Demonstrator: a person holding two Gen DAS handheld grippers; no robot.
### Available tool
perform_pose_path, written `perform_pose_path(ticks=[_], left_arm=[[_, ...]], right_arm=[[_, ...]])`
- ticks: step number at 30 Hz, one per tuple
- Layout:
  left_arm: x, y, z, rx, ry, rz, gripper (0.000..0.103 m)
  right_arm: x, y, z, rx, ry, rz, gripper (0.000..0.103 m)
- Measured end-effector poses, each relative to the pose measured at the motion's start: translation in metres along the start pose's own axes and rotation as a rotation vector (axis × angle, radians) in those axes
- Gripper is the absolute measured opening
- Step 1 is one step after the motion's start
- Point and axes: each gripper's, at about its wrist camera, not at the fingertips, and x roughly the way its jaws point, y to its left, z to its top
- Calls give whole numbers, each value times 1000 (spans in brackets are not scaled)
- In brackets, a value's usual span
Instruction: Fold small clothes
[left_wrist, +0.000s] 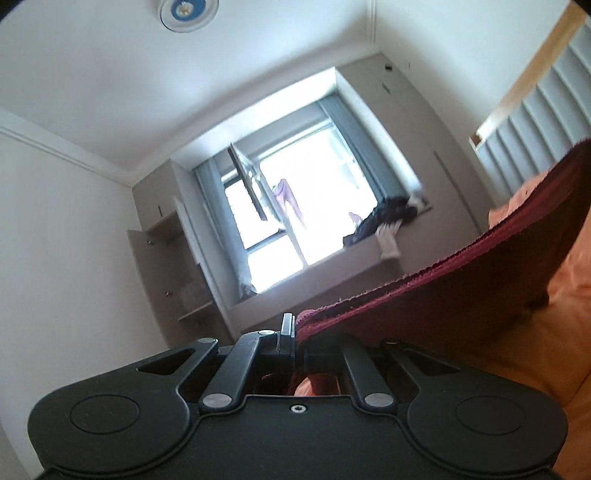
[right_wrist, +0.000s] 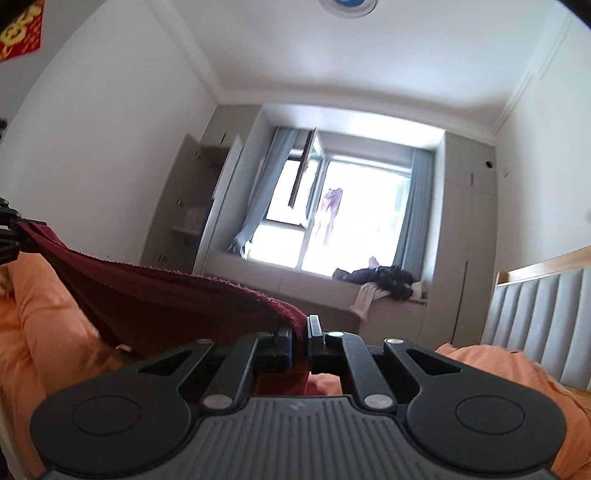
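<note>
Step in hand, as judged: lift and spread, before the first fold. The left tool is closed on one corner of the cloth, a dark red knit. The right tool is closed on another corner of the same cloth.

Cloth position: it hangs in a sagging band between the two tools, above the bed with its orange sheet. In the right wrist view it runs from the lower centre to the left edge of the frame, where the left tool holds it.

Next move calls for: equal tension at both corners, then lowering the cloth flat onto the bed.

Containers: an open cupboard at centre left; its contents are too blurred to tell.
</note>
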Motion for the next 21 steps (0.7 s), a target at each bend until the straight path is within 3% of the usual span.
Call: perform_pose_path(ticks=[4,7,17,21], left_arm=[[-12,2,18,-23,-15,-24,3],[5,3,21,-31,9,-35,3],[148,18,20,-119,164,-41,4],[203,10,12,-91,211,-29,4]], right_arm=[[-9,-3,13,-19,-24,-8,7],[10,-5,14,-26,-21,2,7],[171,-10,9,-81,28,15,8],[236,-7,-7,-105,79,12,8]])
